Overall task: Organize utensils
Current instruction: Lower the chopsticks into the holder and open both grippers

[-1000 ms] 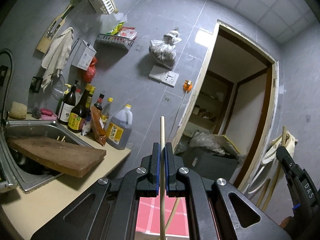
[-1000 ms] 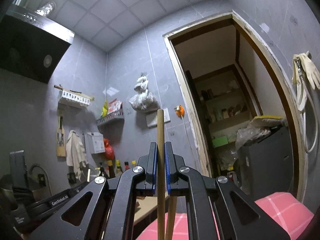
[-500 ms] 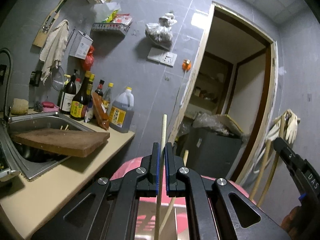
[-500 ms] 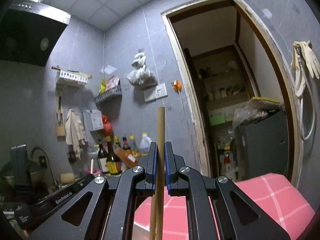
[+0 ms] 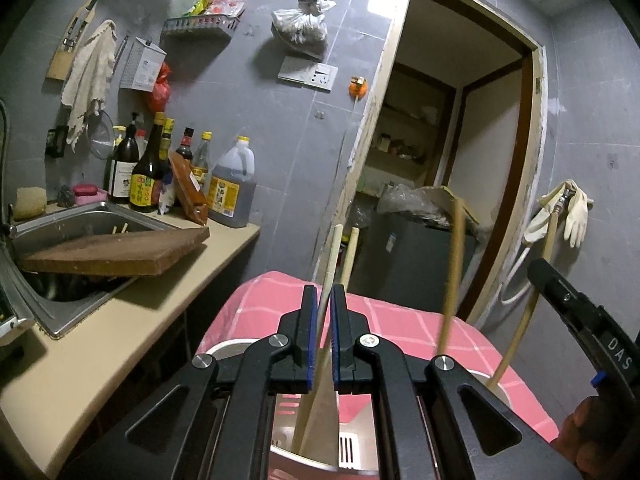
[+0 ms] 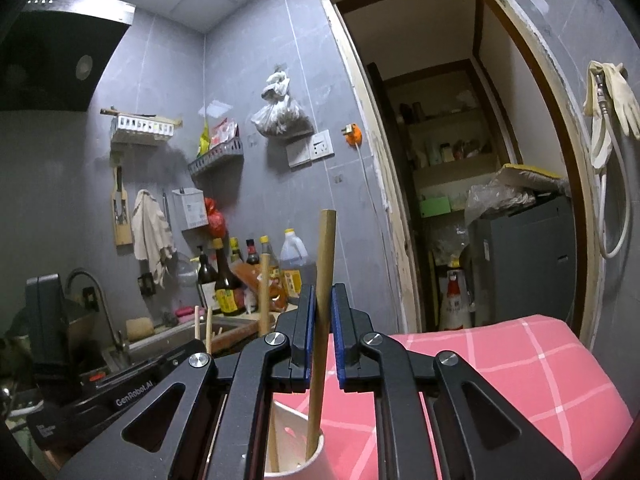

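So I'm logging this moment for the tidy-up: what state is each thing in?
Left tongs: shut on a pale chopstick.
Right tongs: shut on a brown chopstick, its lower end inside the white holder.
Cutting board: lying across the sink.
Doorway: open.
Rubber gloves: hanging on the wall.

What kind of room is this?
A home kitchen, most likely: there is a steel sink with a cutting board over it, sauce bottles on the counter, and a range hood.

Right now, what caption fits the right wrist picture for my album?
Right gripper lowers a chopstick into the white holder on the pink cloth.
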The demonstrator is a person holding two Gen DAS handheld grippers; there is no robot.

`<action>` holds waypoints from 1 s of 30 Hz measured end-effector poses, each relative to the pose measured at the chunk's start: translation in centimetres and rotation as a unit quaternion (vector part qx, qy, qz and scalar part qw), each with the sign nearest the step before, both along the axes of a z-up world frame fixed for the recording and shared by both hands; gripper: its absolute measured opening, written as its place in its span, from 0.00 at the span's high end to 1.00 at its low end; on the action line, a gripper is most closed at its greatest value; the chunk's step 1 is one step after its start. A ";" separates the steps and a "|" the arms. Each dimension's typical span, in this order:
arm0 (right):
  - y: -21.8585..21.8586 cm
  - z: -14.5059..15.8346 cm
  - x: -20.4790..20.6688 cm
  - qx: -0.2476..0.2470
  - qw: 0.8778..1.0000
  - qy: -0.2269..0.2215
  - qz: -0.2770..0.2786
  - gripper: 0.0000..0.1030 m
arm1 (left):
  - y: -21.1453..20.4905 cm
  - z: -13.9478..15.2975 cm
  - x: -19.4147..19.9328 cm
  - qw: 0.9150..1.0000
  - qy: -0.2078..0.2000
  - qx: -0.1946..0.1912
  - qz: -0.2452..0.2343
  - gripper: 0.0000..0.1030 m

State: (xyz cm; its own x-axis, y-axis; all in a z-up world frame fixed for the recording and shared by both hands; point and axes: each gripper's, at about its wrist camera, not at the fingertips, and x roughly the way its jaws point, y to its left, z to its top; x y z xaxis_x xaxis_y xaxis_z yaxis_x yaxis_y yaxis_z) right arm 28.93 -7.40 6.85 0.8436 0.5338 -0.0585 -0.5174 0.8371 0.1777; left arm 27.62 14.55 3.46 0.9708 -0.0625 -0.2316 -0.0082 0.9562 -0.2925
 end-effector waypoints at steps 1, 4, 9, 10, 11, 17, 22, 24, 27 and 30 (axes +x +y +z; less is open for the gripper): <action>0.1 0.0 0.0 -0.003 1.000 0.002 0.000 0.92 | -0.1 0.0 -0.1 1.000 0.003 0.000 -0.003 0.96; 0.0 0.0 0.0 -0.009 1.000 0.007 0.000 0.92 | -0.4 0.2 -0.4 1.000 0.007 0.003 -0.006 0.95; -0.6 0.1 -0.1 -0.008 1.000 0.011 -0.003 0.80 | -0.6 0.9 -1.0 1.000 0.008 0.005 -0.009 0.83; -0.8 0.1 -0.2 -0.005 1.000 0.010 -0.003 0.76 | -0.7 1.0 -1.2 1.000 0.006 0.005 -0.009 0.81; -1.0 0.2 -0.3 -0.004 1.000 0.009 -0.004 0.76 | -0.8 1.2 -1.3 1.000 0.004 0.004 -0.010 0.77; -2.6 1.1 -1.5 -0.008 1.000 -0.007 -0.016 0.73 | -1.9 2.5 -2.4 1.000 -0.008 0.006 -0.012 0.65; -5.0 1.8 -2.9 -0.010 0.999 -0.016 -0.033 0.53 | -3.7 3.5 -3.6 1.000 -0.020 0.015 -0.018 0.51; -5.9 2.1 -3.4 -0.014 0.999 -0.018 -0.038 0.47 | -4.4 3.8 -4.0 0.999 -0.026 0.016 -0.021 0.42; -7.8 2.4 -4.4 -0.022 0.998 -0.020 -0.051 0.38 | -5.6 4.1 -4.7 0.999 -0.029 0.023 -0.028 0.36; -9.6 2.6 -5.4 -0.031 0.997 -0.025 -0.066 0.24 | -6.9 4.1 -5.3 0.999 -0.033 0.023 -0.036 0.21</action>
